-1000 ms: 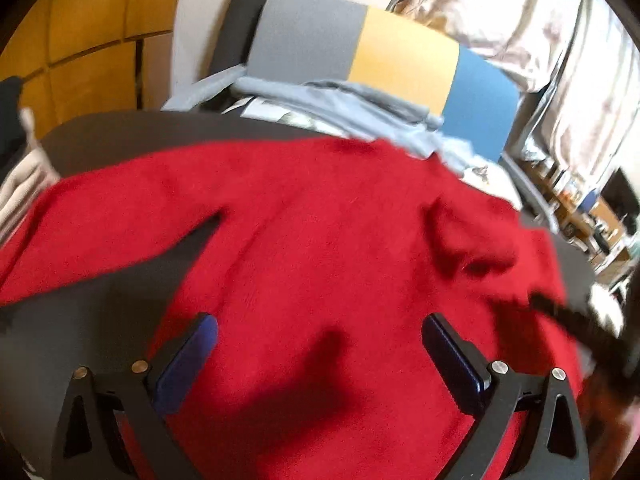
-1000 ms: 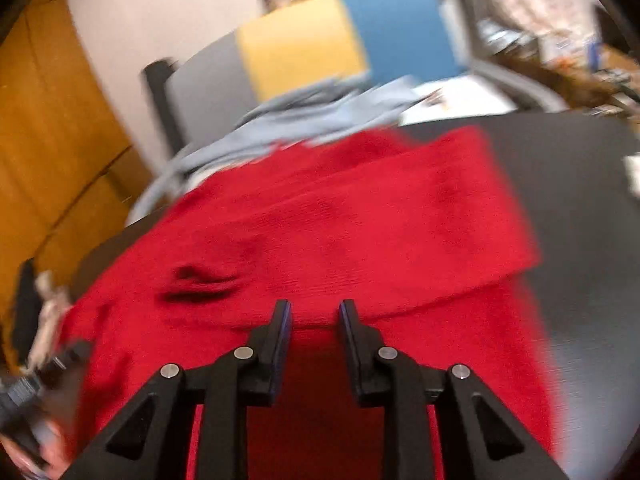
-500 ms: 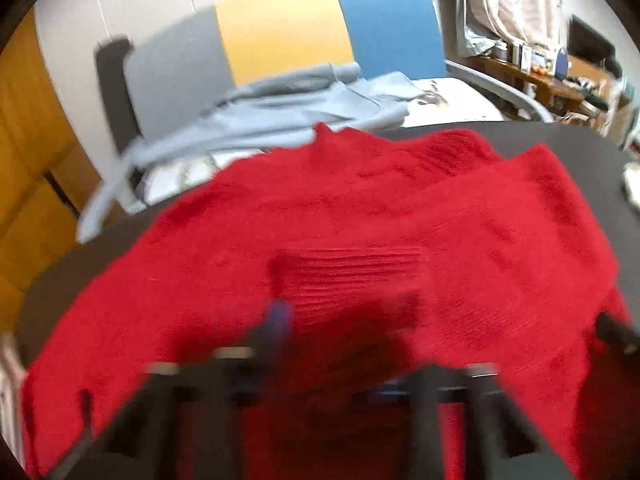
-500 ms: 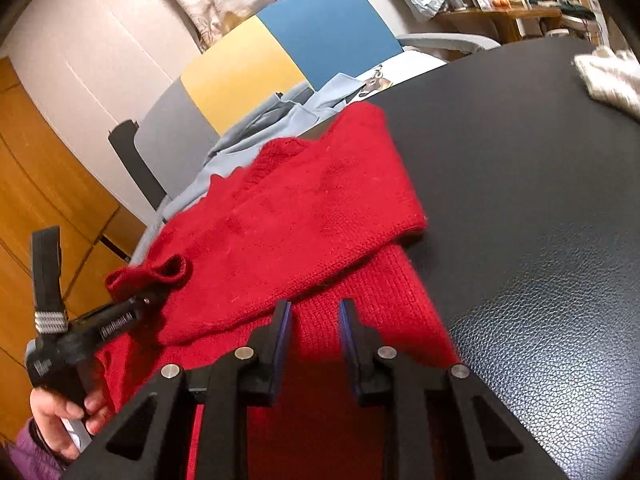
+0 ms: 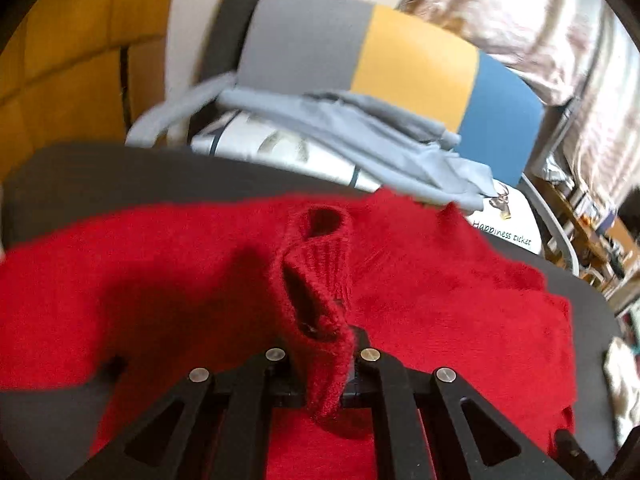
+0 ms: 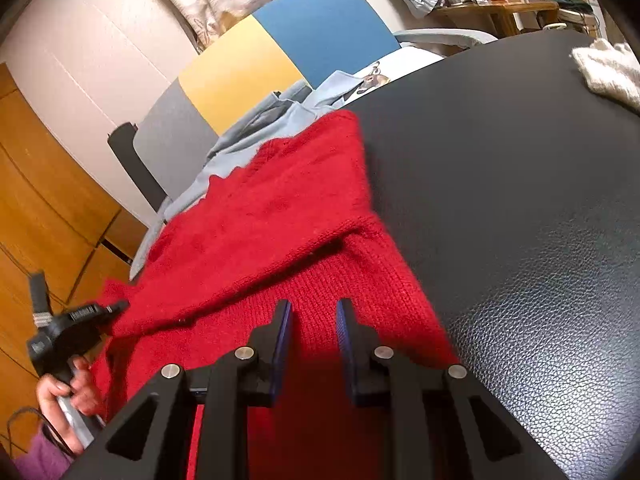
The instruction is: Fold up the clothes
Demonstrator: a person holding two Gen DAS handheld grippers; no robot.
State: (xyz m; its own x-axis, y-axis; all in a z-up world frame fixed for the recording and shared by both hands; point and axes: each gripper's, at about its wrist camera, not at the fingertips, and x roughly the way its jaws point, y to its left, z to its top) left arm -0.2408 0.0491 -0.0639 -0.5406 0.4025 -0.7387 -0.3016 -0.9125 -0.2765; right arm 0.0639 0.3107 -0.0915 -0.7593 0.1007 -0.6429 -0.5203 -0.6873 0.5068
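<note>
We see the red sweater spread across the black table, centre-left of the right wrist view, one sleeve already folded over the body. The left gripper is clenched on a ribbed cuff. The right gripper hovers slightly parted, grasping nothing. We judge further folds remain.

left hand-held gripper clamped, right hand-held gripper parted

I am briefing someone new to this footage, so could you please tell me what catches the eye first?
A bright red knitted sweater spreads over the black leather-textured table. The left gripper pinches its ribbed cuff. Behind stands a grey, yellow and blue chair draped with pale blue cloth.
</note>
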